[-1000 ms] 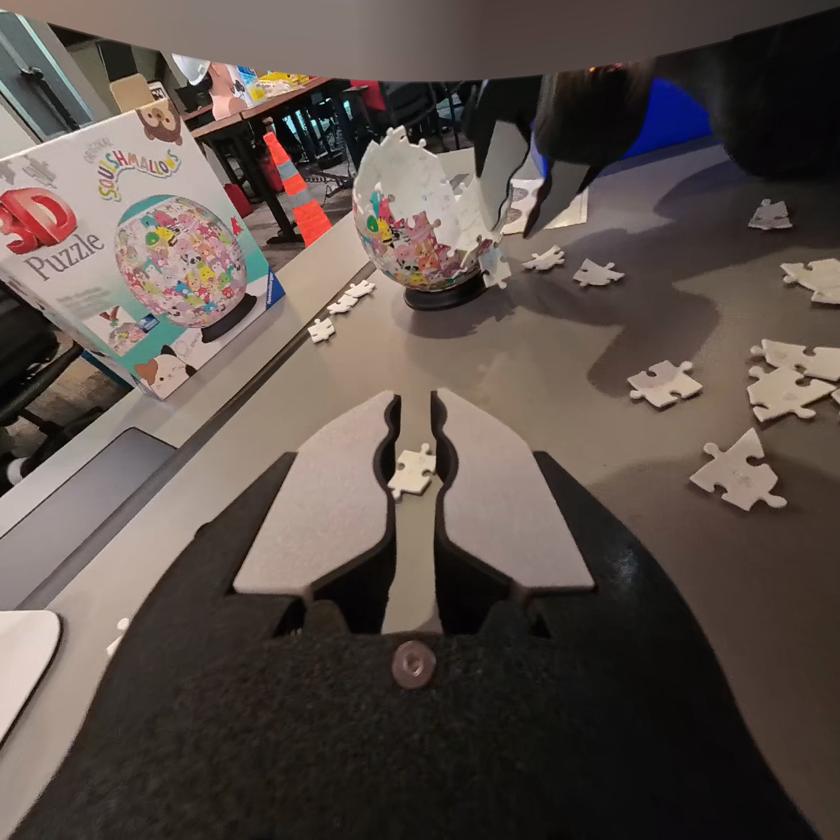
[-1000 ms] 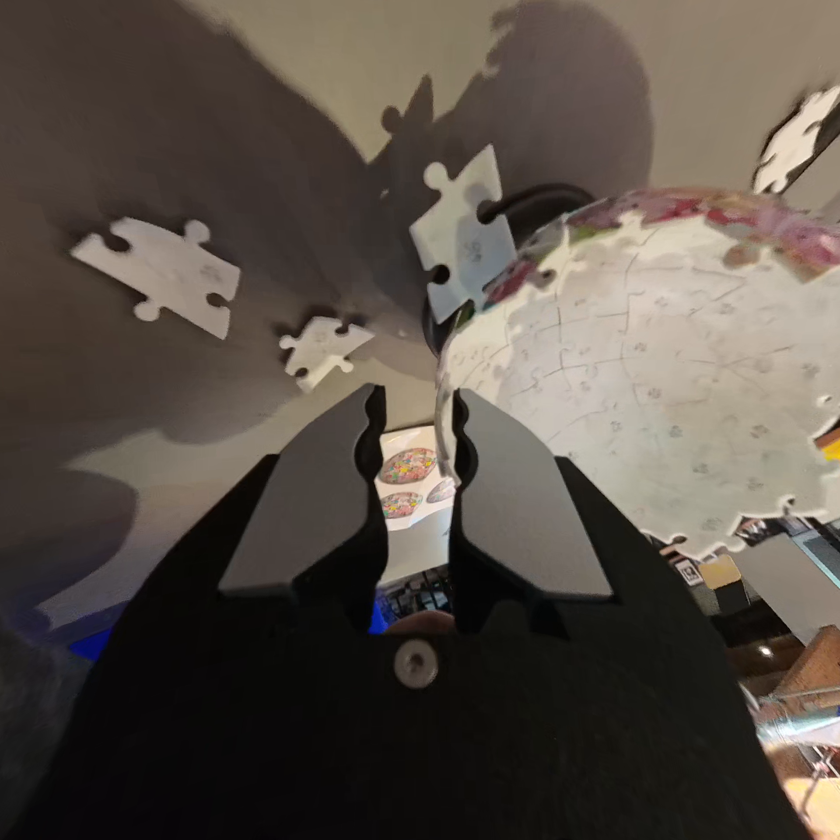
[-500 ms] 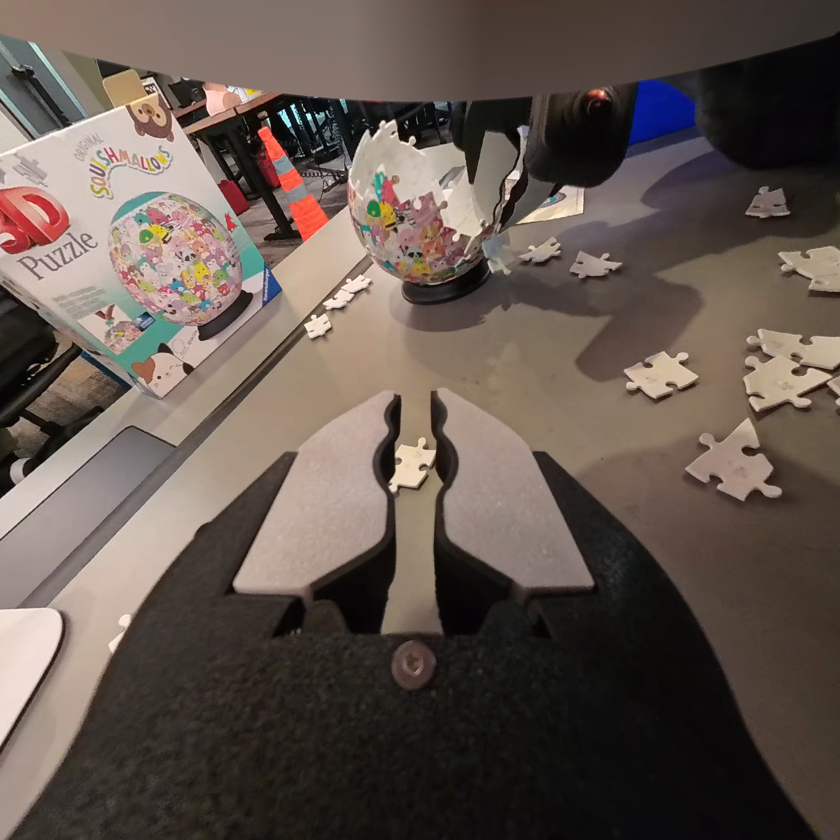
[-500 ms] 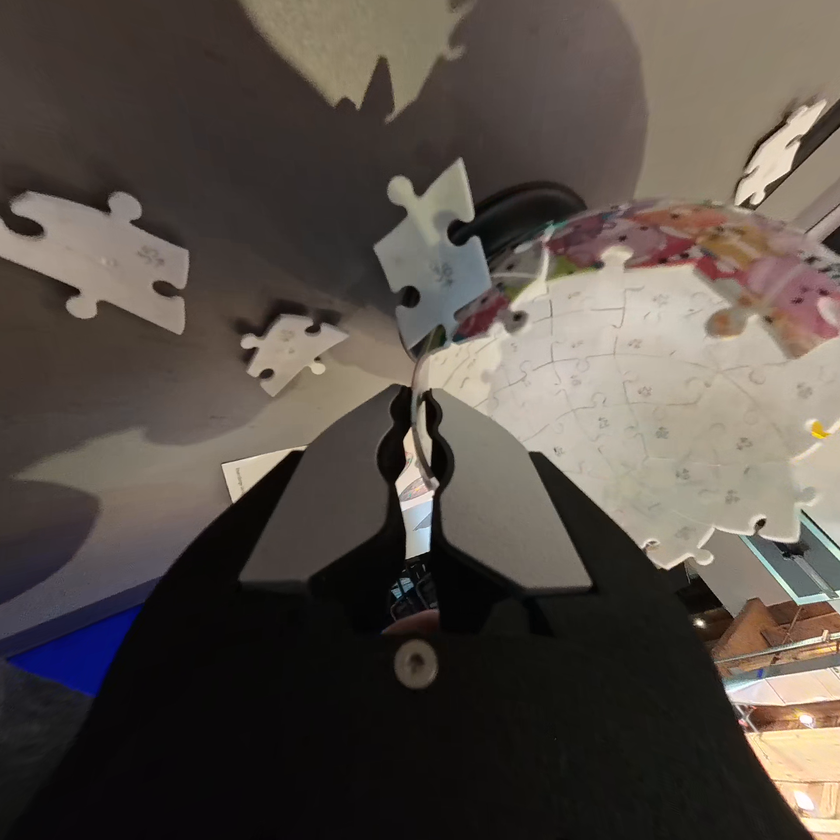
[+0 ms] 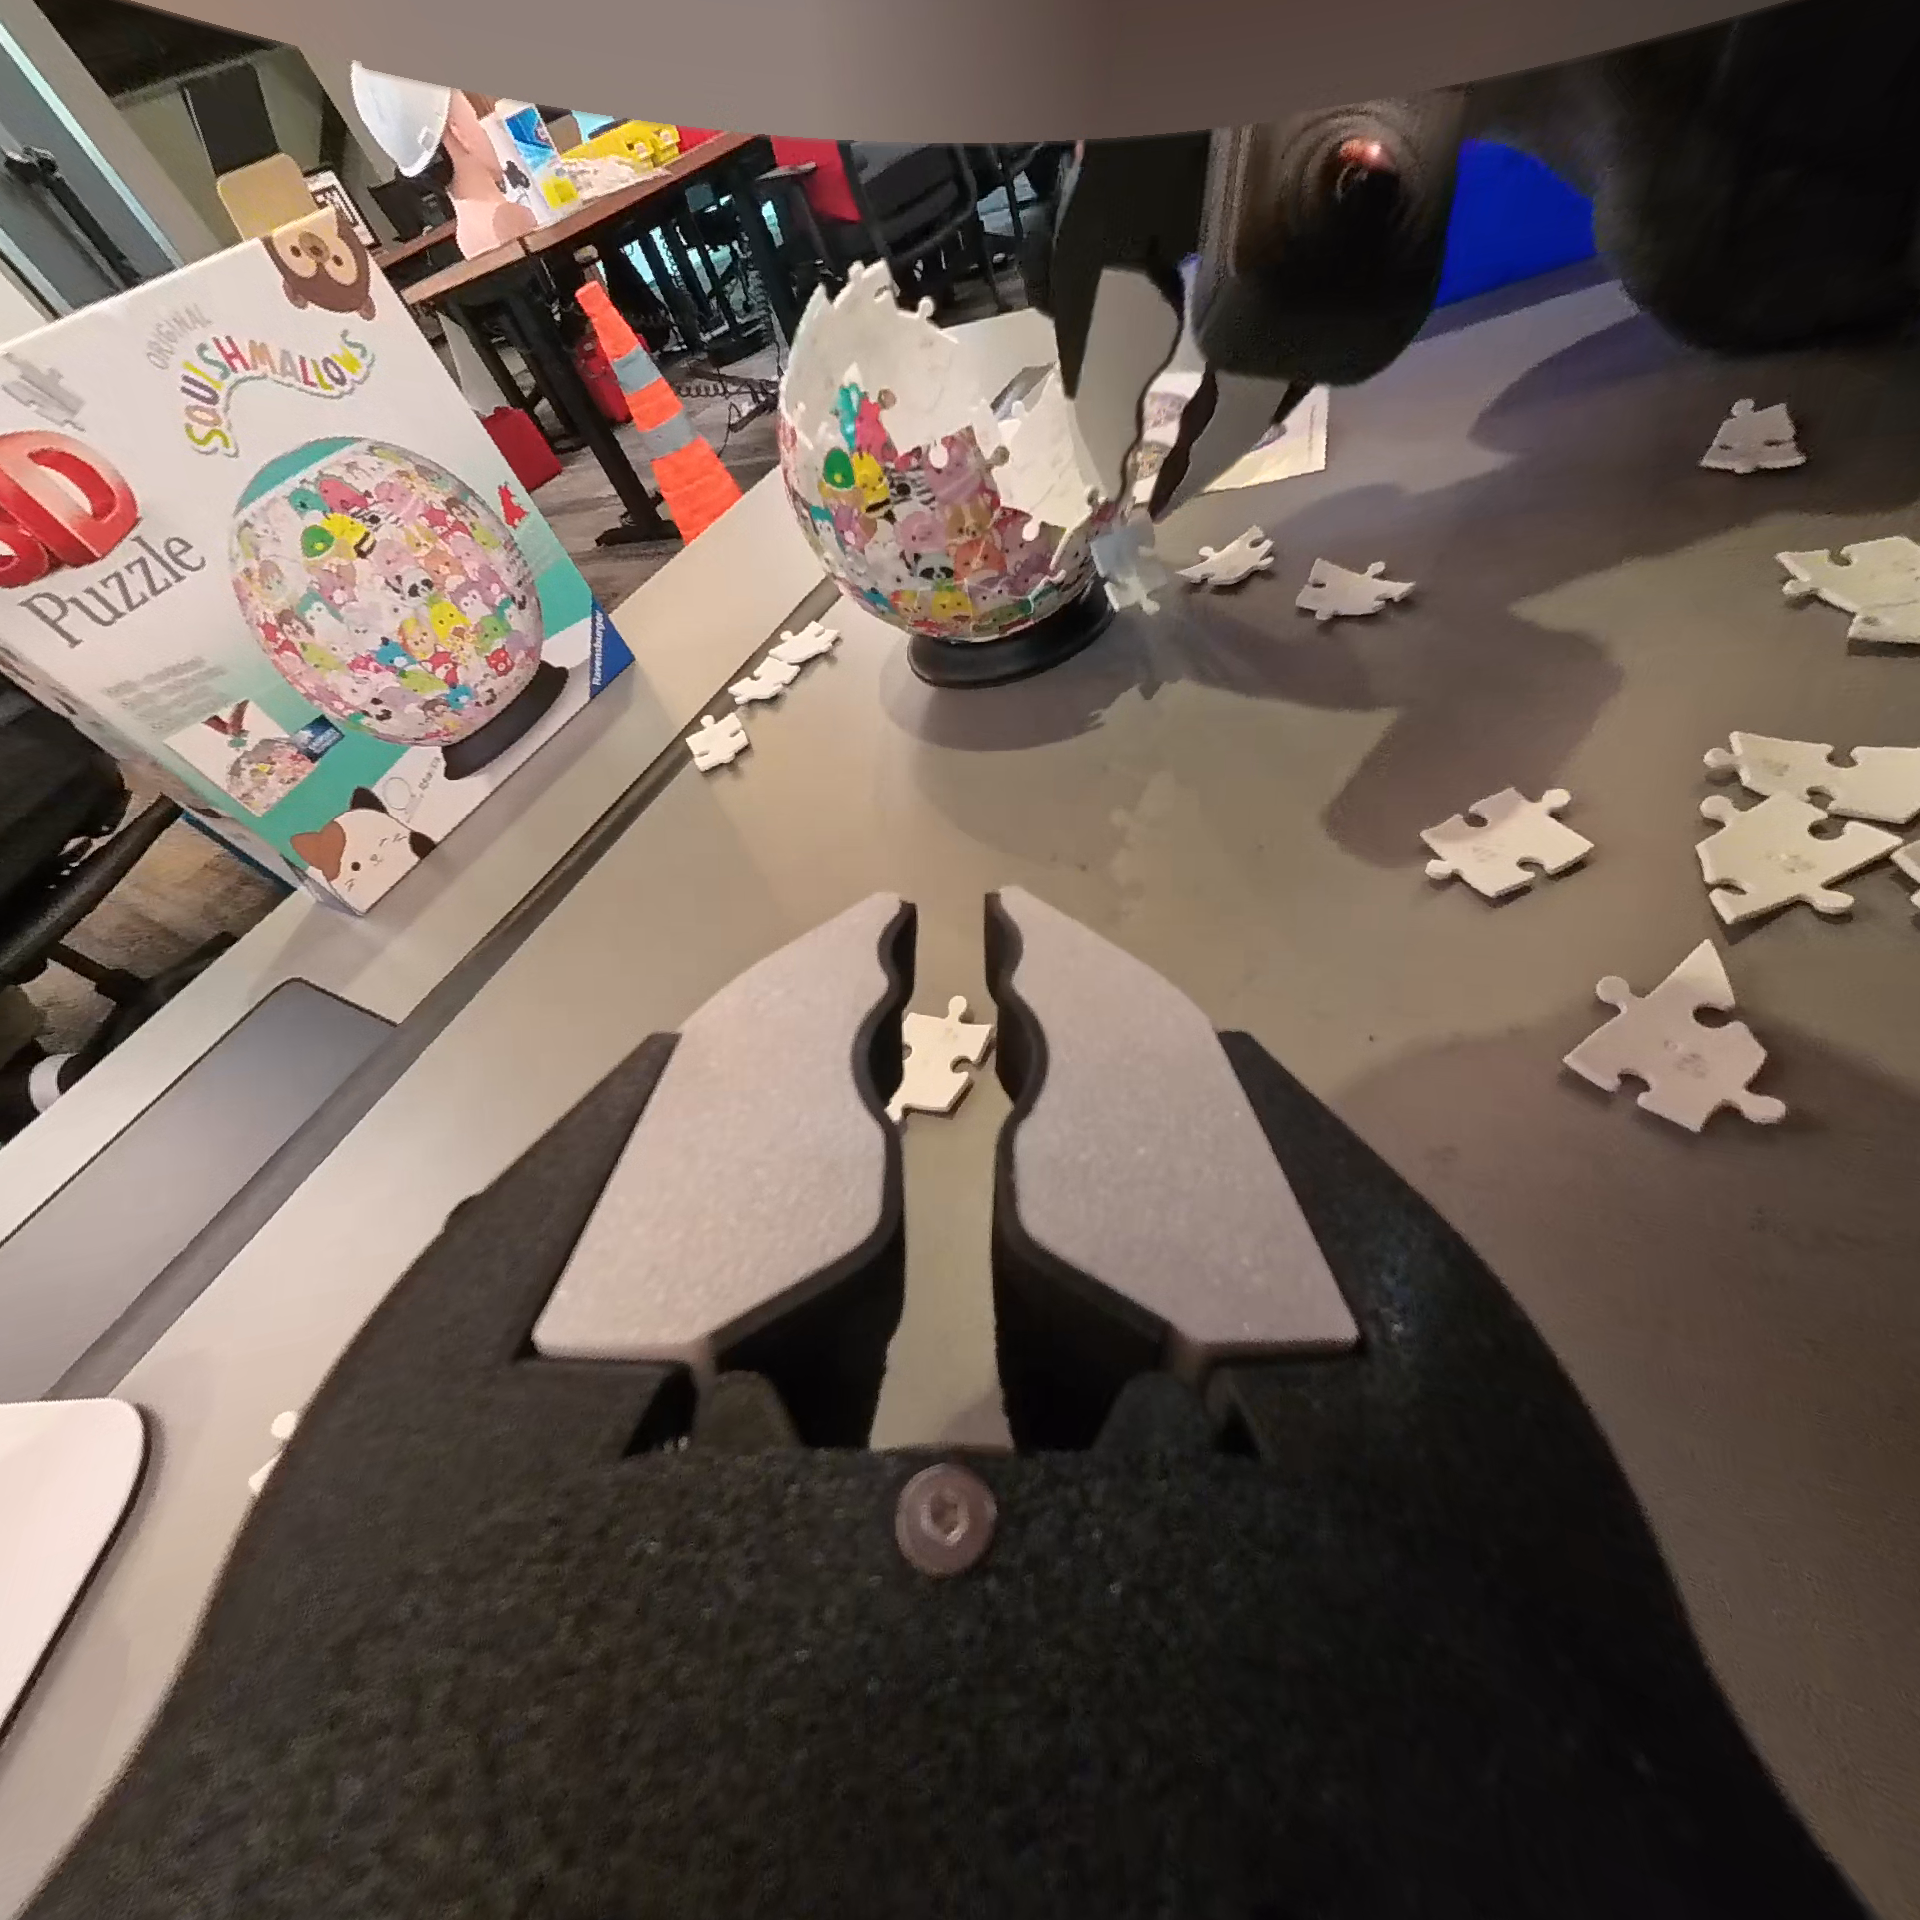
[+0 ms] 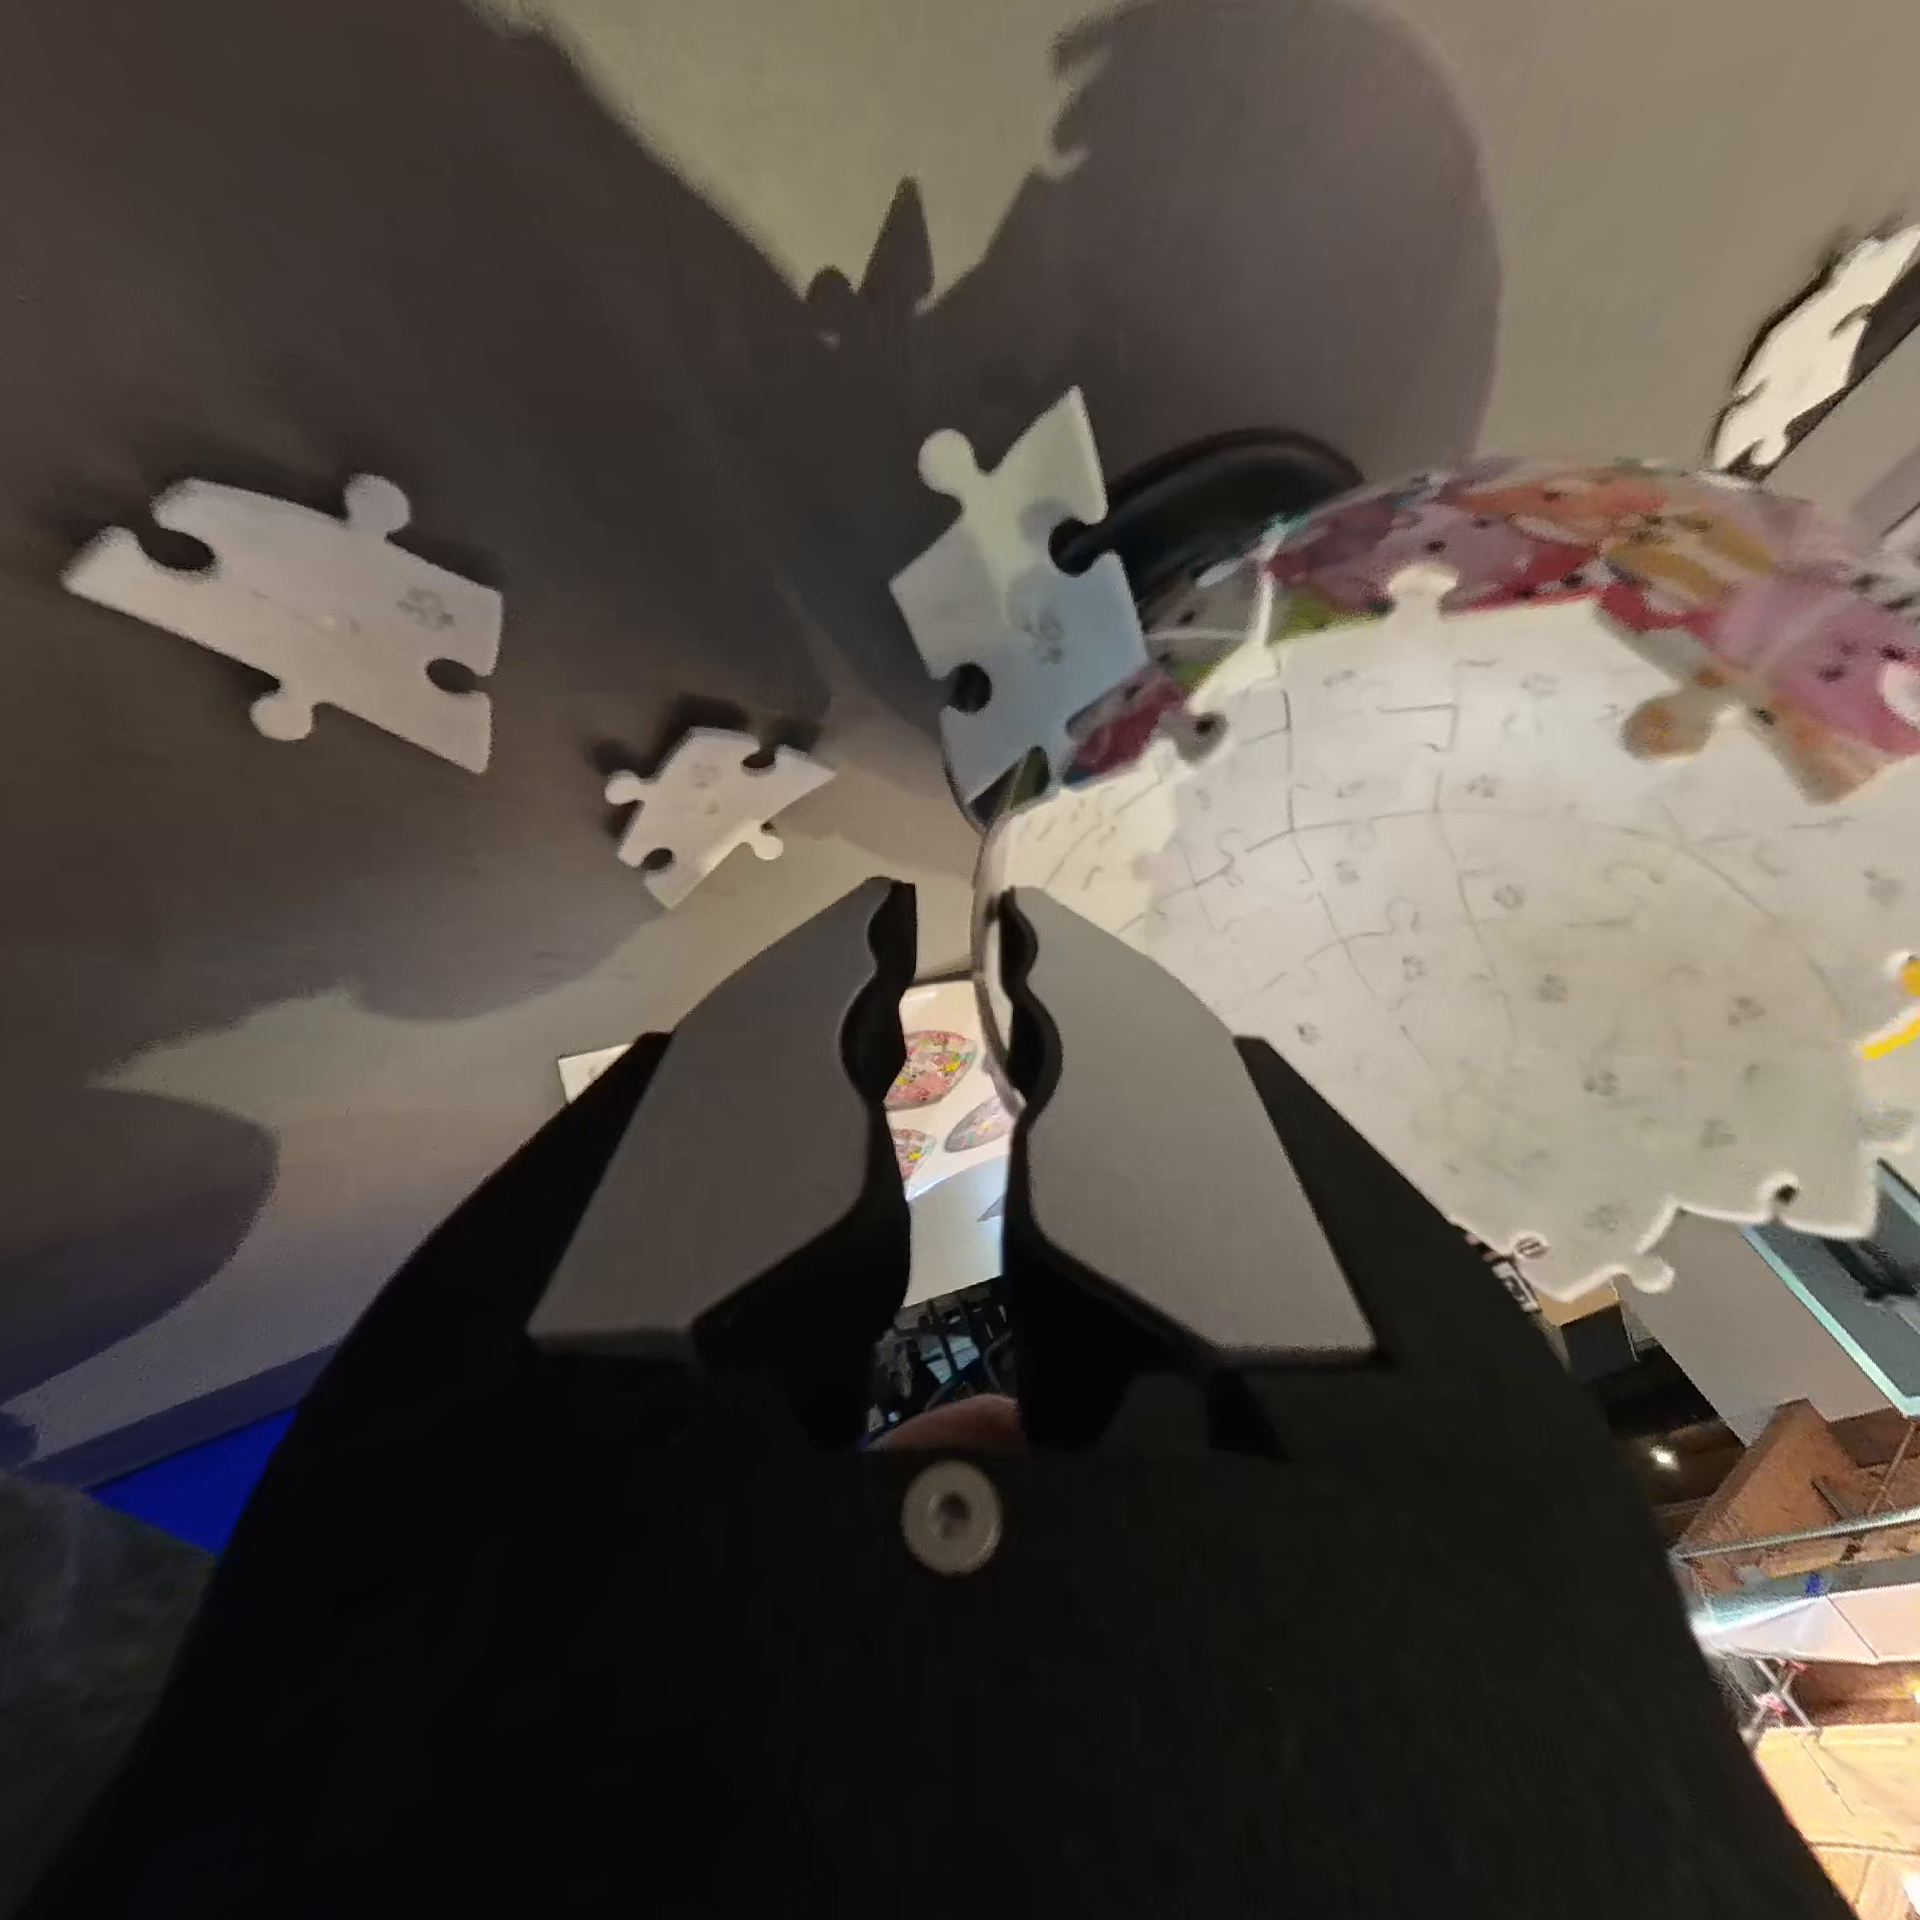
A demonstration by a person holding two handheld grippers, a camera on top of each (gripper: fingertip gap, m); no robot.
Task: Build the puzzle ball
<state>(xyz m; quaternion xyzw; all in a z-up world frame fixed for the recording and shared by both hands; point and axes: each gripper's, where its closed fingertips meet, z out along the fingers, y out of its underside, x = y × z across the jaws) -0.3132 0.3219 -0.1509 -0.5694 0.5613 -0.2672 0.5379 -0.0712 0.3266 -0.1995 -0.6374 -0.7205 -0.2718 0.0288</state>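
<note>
The half-built puzzle ball (image 5: 935,520) sits on a black stand (image 5: 1013,644) at the far side of the grey table; its top is open and the white inside shows. In the right wrist view the ball (image 6: 1455,935) fills the right side. My right gripper (image 6: 951,904) is slightly open, with the ball's thin rim running between its fingers. A white piece (image 6: 1023,613) juts out from that rim. The right gripper also shows in the left wrist view (image 5: 1141,504). My left gripper (image 5: 948,914) is narrowly open and empty, hovering over a loose piece (image 5: 940,1055) on the table.
The puzzle box (image 5: 291,582) stands at the left, past the table edge strip. Several loose white pieces (image 5: 1507,842) lie at the right, others near the ball (image 5: 1351,587) and by the left edge (image 5: 769,675). A printed sheet (image 5: 1278,436) lies behind the ball. My right fingertips sit around 25 cm from my left ones. My left gripper's tips are some 7 cm from the loose piece (image 5: 940,1055).
Half a second ago my right gripper was pinched on the ball's rim; its jaws have parted again. The left gripper has stayed where it was.
</note>
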